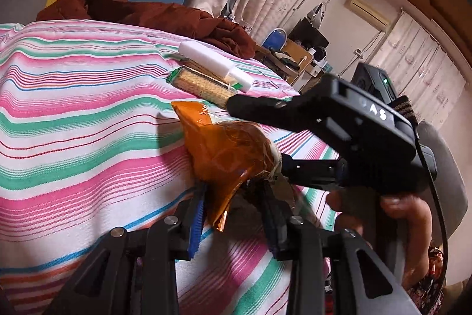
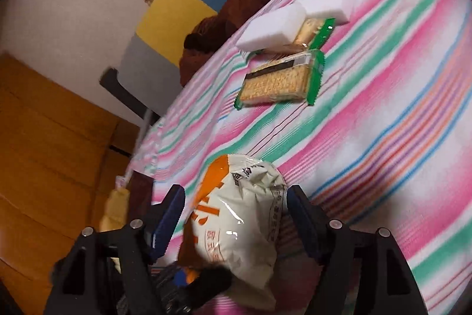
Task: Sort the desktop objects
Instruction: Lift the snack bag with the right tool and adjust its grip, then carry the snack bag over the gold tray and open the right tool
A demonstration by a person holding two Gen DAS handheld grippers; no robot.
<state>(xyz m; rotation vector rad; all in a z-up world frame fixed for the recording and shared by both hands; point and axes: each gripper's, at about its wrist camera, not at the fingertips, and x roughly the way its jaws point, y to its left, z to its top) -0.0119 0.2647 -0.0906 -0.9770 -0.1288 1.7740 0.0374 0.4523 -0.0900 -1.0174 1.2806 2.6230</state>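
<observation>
The orange-and-white snack bag [image 1: 224, 149] is pinched at its near tail by the left gripper [image 1: 233, 214] and straddled by the right gripper [image 2: 236, 214], jaws apart, seemingly for a handover, near the biscuit packs [image 2: 280, 81] and white blocks [image 2: 295, 16] grouped farther off.

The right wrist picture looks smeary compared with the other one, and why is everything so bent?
Right wrist view: motion blur smears the striped cloth and left edge; glare spots sit on the snack bag. Left wrist view: sharper, the bag casting a shadow leftward. Both: fisheye lenses bow straight lines and darken the corners.
</observation>
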